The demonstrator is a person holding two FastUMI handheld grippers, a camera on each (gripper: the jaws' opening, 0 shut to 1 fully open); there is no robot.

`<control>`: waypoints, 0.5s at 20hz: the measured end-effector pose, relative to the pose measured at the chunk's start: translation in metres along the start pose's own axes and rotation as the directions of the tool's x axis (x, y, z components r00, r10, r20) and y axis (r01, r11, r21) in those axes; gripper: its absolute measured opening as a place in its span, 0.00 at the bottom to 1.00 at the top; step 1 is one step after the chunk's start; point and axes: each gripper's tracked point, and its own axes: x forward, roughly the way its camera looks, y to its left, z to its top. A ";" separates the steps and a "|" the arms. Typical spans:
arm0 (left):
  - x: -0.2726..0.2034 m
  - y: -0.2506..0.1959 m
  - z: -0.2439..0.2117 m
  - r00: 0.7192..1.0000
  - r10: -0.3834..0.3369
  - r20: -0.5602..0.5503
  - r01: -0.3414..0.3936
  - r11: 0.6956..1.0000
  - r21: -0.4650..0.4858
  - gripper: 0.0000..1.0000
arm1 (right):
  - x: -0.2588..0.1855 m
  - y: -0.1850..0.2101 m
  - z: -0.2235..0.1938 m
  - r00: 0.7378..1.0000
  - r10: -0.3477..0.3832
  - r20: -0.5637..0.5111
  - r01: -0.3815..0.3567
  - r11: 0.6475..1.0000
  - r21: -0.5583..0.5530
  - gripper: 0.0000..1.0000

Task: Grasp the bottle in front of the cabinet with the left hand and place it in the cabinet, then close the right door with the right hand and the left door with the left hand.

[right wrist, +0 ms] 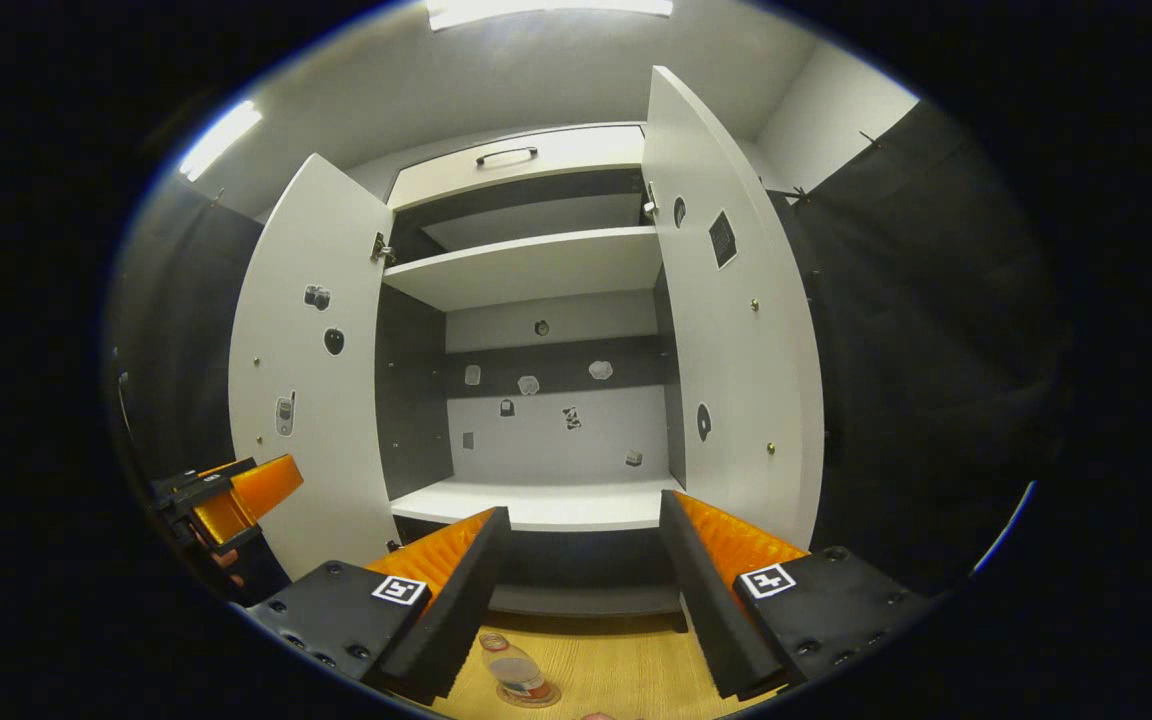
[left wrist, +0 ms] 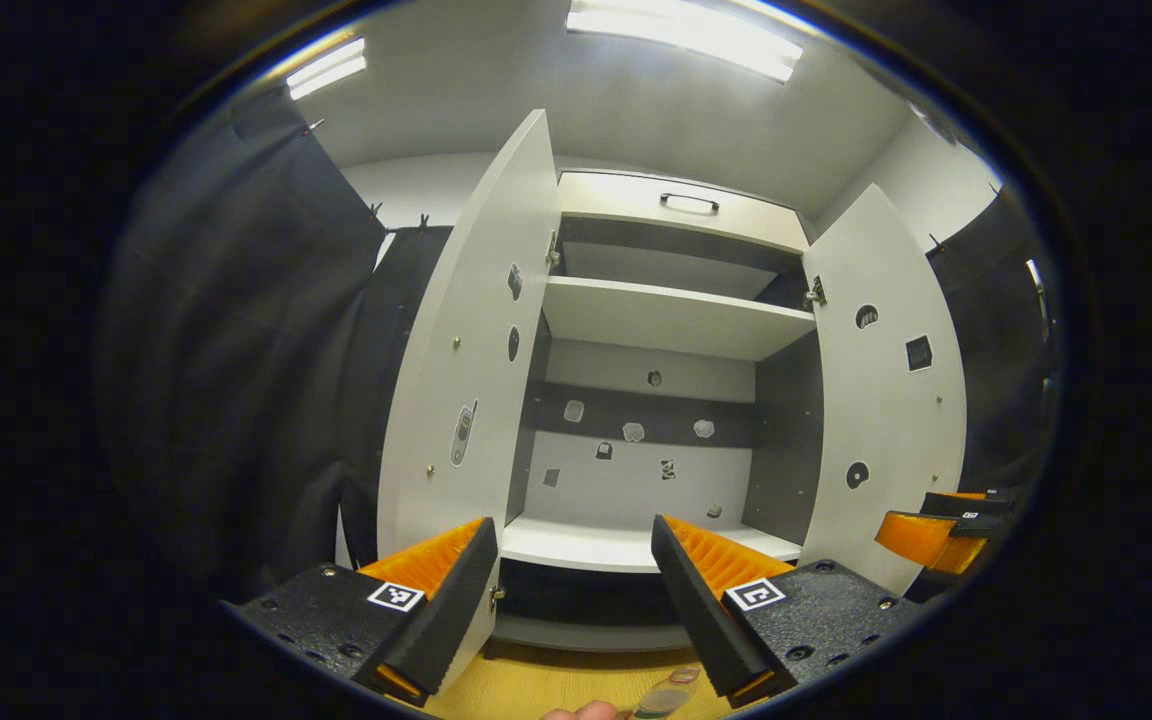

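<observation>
Our left gripper (left wrist: 576, 600) hangs with fingers spread and nothing between them, and our right gripper (right wrist: 581, 600) is likewise wide apart and empty. The bottle (right wrist: 518, 675) stands on the wooden floor (right wrist: 626, 670) below our grippers, in front of the cabinet (left wrist: 671, 320), whose left door (left wrist: 471, 350) and right door (left wrist: 891, 400) stand open.

Matt white cabinet (right wrist: 536, 270) (laminate, perhaps)

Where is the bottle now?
The bottle stands on the wooden floor before the open cabinet, low in the right gripper view, just ahead of that gripper's fingers.
</observation>
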 end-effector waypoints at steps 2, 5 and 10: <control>0.004 -0.009 -0.003 1.000 -0.025 0.000 0.025 1.000 -0.015 0.94 | -0.002 -0.005 -0.001 1.000 -0.014 -0.005 0.014 1.000 -0.003 0.98; 0.013 -0.034 -0.021 0.996 -0.085 -0.014 0.084 0.995 -0.045 0.94 | -0.006 -0.012 -0.002 0.999 -0.032 -0.011 0.032 0.999 -0.001 0.98; 0.018 -0.095 -0.094 0.972 -0.220 -0.086 0.210 0.972 -0.103 0.94 | -0.013 -0.018 -0.002 0.998 -0.062 -0.021 0.062 0.998 -0.011 0.98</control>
